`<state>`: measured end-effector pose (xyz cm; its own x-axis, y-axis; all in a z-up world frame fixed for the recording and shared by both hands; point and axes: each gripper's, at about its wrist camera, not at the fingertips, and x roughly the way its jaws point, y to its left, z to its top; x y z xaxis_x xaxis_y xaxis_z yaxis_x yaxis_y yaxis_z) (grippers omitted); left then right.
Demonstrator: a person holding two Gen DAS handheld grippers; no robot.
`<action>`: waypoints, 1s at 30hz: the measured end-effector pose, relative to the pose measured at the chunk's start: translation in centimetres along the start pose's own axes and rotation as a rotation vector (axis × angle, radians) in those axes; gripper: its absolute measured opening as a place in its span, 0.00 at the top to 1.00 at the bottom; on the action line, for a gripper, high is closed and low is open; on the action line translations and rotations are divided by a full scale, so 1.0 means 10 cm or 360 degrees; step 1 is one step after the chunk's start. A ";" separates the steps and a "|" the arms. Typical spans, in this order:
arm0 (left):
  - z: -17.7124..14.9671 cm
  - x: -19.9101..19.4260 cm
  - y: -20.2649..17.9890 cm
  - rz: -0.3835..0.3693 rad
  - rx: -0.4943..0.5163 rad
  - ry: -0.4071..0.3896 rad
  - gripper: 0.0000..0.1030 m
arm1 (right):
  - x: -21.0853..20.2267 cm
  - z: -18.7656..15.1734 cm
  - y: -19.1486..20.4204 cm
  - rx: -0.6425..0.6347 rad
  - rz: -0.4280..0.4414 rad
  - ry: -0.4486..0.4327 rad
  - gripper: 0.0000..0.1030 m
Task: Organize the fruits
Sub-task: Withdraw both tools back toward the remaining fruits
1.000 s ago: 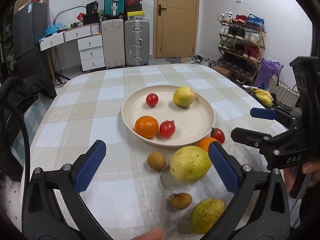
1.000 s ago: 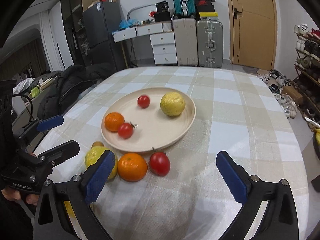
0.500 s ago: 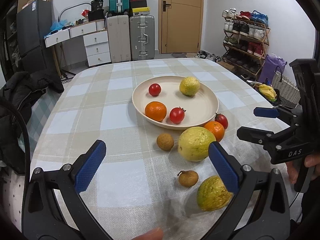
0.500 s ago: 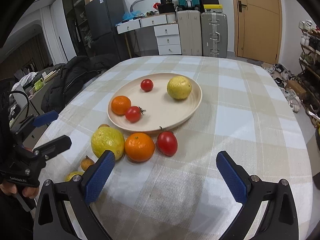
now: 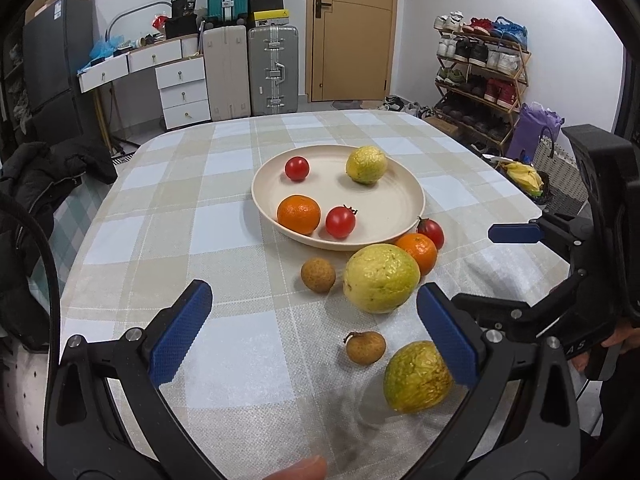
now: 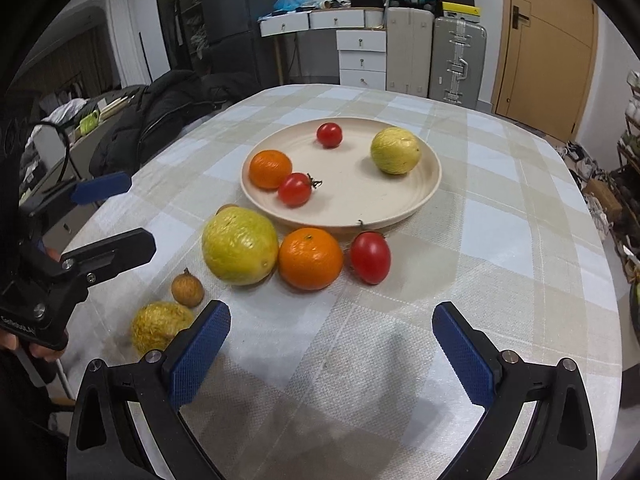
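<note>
Both grippers have pulled back and up over the last second, so the whole fruit cluster now sits further ahead of the fingers. Left gripper (image 5: 314, 330) fingers spread wide, holding nothing; right gripper (image 6: 332, 346) same, wide apart and empty.

Key relation: loose fruit lies ahead of both. For the left gripper it sits toward its right finger: the rough yellow-green round fruit (image 5: 416, 376) is just beside that blue pad. For the right gripper the smooth orange mandarin (image 6: 311, 258) and oval red tomato (image 6: 370, 257) lie ahead, slightly left of centre. Tomato's long axis runs roughly near-to-far, tilted a bit. My guess: left arm is nearer the yellow-green one and the longans, right arm nearer mandarin and tomato.

Count off the plate, near to far: 1 small yellow-green fruit, 1 stemmed brown longan (image 5: 365, 347), 1 large pale yellow-green citrus-like fruit (image 5: 381, 278), 1 second brown longan (image 5: 318, 275), 1 mandarin, 1 tomato. Six loose on the checked-cloth desk (image 5: 168, 216).

In the round cream plate (image 5: 400, 204): 1 orange mandarin (image 5: 299, 214), 2 red cherry tomatoes (image 5: 340, 221), 1 yellow-green fruit (image 5: 366, 164). Four placed.

Big citrus touches the loose mandarin; the tomato is just beside the mandarin, right at the plate rim.
</note>
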<state>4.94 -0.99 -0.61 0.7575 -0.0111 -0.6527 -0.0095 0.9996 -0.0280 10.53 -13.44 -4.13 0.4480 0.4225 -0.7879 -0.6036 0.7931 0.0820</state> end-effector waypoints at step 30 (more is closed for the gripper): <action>-0.06 0.34 -0.02 0.0010 -0.0022 0.0102 0.01 | 0.26 0.11 -0.52 0.0239 -0.0142 0.0041 0.23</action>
<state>7.11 -1.29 -3.26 0.7142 -0.0067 -0.6999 -0.0237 0.9991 -0.0337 15.52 -16.03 -5.94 0.4771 0.3375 -0.8115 -0.4560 0.8844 0.0997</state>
